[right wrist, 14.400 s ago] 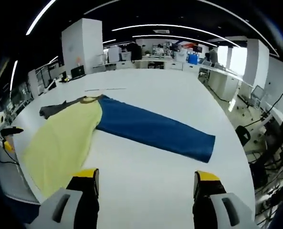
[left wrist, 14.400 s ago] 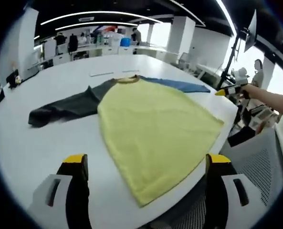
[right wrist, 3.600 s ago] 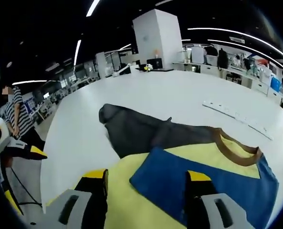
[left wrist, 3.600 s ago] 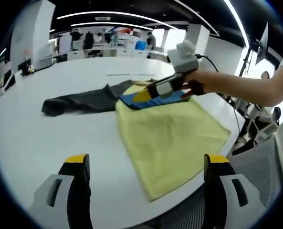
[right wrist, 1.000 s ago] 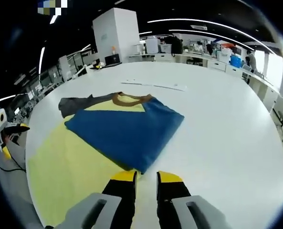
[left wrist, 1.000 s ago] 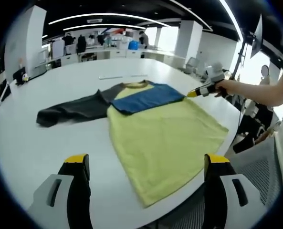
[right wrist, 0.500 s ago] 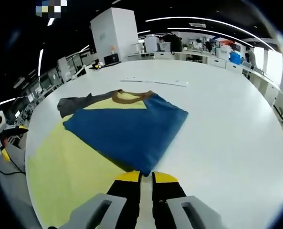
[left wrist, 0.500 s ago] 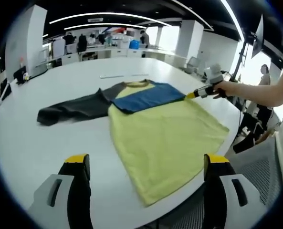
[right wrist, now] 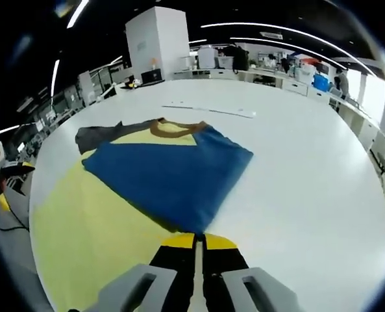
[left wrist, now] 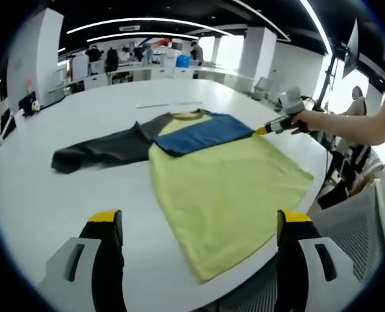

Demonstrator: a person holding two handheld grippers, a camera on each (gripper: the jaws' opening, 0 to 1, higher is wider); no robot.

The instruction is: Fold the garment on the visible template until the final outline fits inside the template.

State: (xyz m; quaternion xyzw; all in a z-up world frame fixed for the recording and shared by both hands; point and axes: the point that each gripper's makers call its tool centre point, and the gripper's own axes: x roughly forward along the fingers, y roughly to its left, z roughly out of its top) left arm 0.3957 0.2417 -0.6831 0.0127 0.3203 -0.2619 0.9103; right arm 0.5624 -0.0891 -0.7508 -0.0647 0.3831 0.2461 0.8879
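A garment lies flat on the white table [left wrist: 43, 208]. Its yellow body [left wrist: 224, 188] [right wrist: 82, 227] runs to the table's near edge, and a dark grey sleeve [left wrist: 95, 151] [right wrist: 95, 135] stretches out to one side. The blue sleeve [left wrist: 202, 132] [right wrist: 166, 169] is folded across the chest below the brown collar [left wrist: 187, 114]. My right gripper [right wrist: 195, 240] [left wrist: 265, 129] is shut at the blue sleeve's outer fold corner. My left gripper [left wrist: 198, 218] is held open and wide, short of the yellow hem, with nothing between its jaws.
A thin pale strip [left wrist: 160, 103] [right wrist: 208, 110] lies on the table beyond the collar. A person's arm [left wrist: 354, 127] reaches in from the right over the table edge. A mesh office chair [left wrist: 354, 221] stands beside that edge. Desks and pillars fill the background.
My right gripper's jaws have closed from slightly apart to shut at the blue sleeve's fold corner. The blue sleeve, once stretched out to the side, now lies folded over the chest.
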